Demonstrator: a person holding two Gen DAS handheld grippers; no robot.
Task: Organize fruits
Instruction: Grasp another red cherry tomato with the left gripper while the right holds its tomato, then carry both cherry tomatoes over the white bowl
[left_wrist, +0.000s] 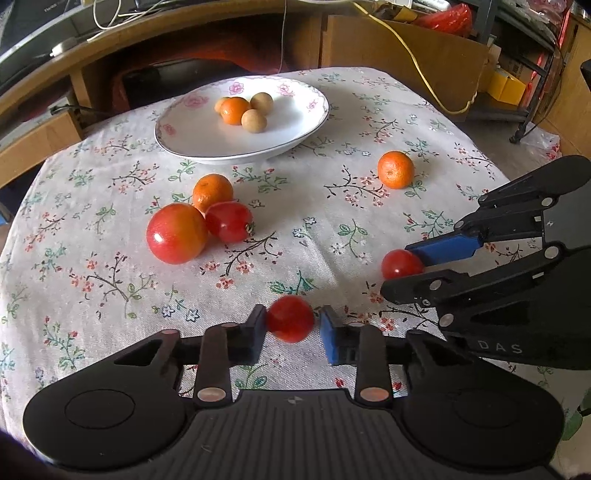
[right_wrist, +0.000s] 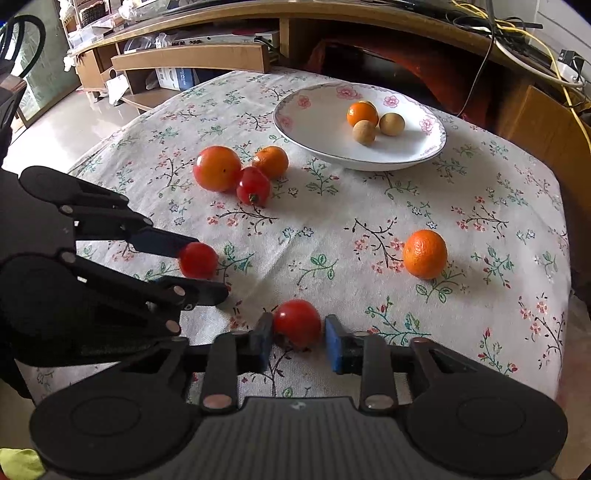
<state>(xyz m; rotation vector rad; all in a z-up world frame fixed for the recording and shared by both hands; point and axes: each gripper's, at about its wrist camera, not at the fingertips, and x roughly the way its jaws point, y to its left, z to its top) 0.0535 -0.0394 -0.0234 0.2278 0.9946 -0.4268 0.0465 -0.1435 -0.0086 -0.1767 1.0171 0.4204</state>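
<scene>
Three small red tomatoes (left_wrist: 290, 319) sit on the cloth: two near six o'clock and one (left_wrist: 229, 220) toward nine. One large red-orange fruit (left_wrist: 176, 232) lies beside that last one. Three oranges (left_wrist: 395, 169) in all, one of them (left_wrist: 234, 110) in the single white dish (left_wrist: 192, 136) at twelve o'clock. Three tan round fruits (left_wrist: 253, 120) share the dish. Two grippers (left_wrist: 290, 326) are over the table.

Bright daylight, heavy fisheye bending.
Soft shadows beside the fruit; corners dark and curved; the small tomato (left_wrist: 290, 318) in the left view blurs slightly.
</scene>
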